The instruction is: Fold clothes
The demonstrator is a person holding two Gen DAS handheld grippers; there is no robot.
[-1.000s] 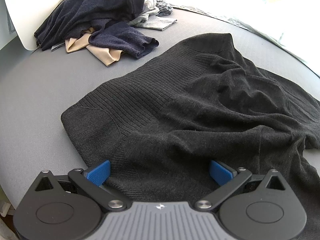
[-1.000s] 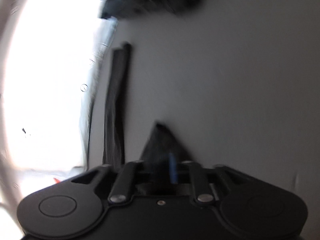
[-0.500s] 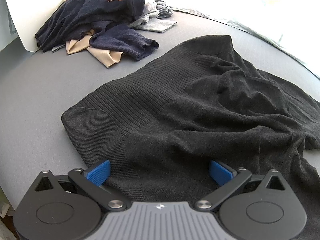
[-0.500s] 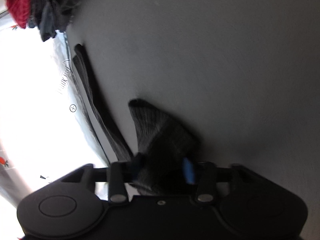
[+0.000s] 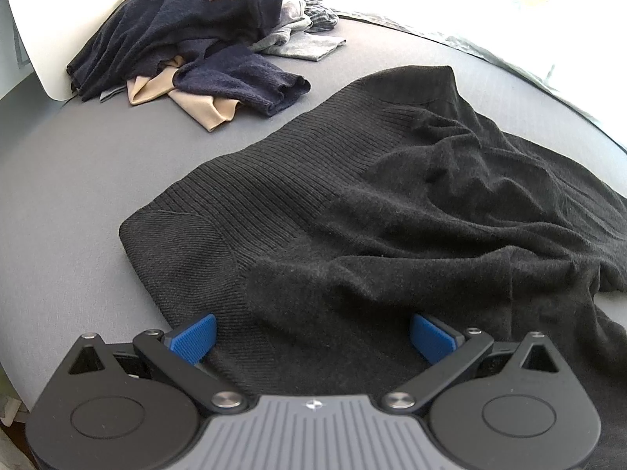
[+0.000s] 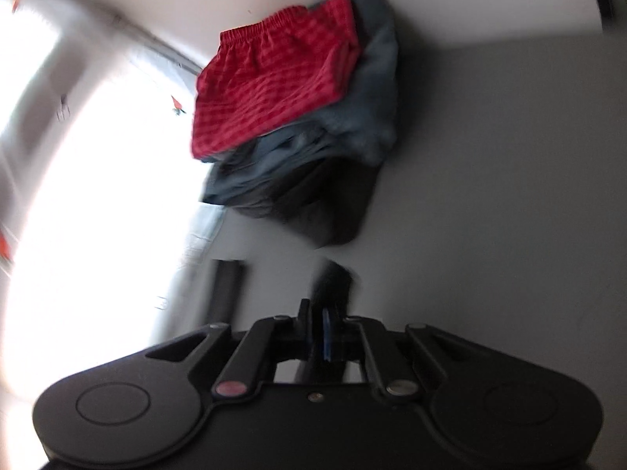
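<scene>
A black knit sweater (image 5: 392, 211) lies spread and wrinkled on the grey surface (image 5: 78, 180), ribbed hem towards the left. My left gripper (image 5: 311, 335) is open, its blue pads on either side of the sweater's near edge, not closed on it. In the blurred right wrist view my right gripper (image 6: 319, 333) is shut on a dark piece of the sweater, likely its sleeve end (image 6: 333, 282), which sticks up past the fingertips.
A heap of unfolded clothes (image 5: 188, 35), navy, beige and grey, lies at the back left. A stack of folded clothes topped by red checked shorts (image 6: 274, 82) sits ahead of the right gripper. A dark strap (image 6: 227, 290) lies near a bright window side.
The right gripper has swung round with the dark fabric, from facing bare grey surface to facing the folded stack, and its jaws have closed tighter. The left gripper and sweater barely moved.
</scene>
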